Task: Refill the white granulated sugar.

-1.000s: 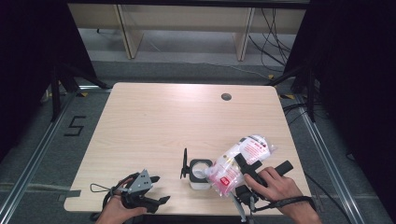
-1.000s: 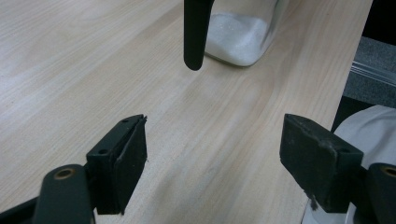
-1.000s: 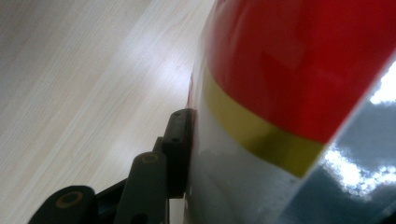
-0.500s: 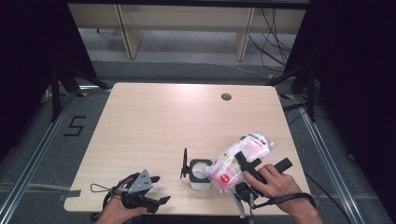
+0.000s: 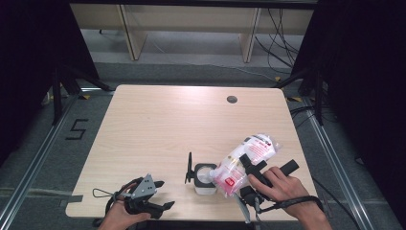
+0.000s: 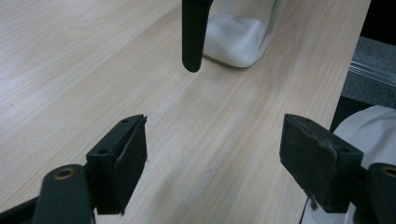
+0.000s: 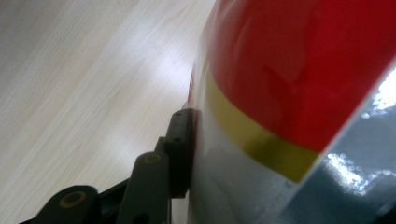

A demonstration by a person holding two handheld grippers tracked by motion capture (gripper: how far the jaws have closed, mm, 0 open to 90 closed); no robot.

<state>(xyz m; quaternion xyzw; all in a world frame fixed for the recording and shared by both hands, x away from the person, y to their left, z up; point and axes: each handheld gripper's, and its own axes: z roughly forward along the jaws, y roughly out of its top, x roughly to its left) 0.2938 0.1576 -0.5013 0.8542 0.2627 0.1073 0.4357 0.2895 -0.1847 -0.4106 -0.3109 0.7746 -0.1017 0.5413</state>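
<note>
1. A white cup (image 5: 205,178) stands near the front edge of the tabltop (image 5: 182,124); its contents cannot be made out.
2. A clear plastic bag (image 5: 242,163) with red and white printing is tilted with its lower end over the cup, touching it.
3. The right hand-held gripper (image 5: 246,165) is clamped on the bag; one pad (image 7: 180,140) presses flat against its side.
4. The left hand-held gripper (image 5: 160,194) rests at the front left, jaws wide apart and holding nothing, well apart from the cup.
</note>
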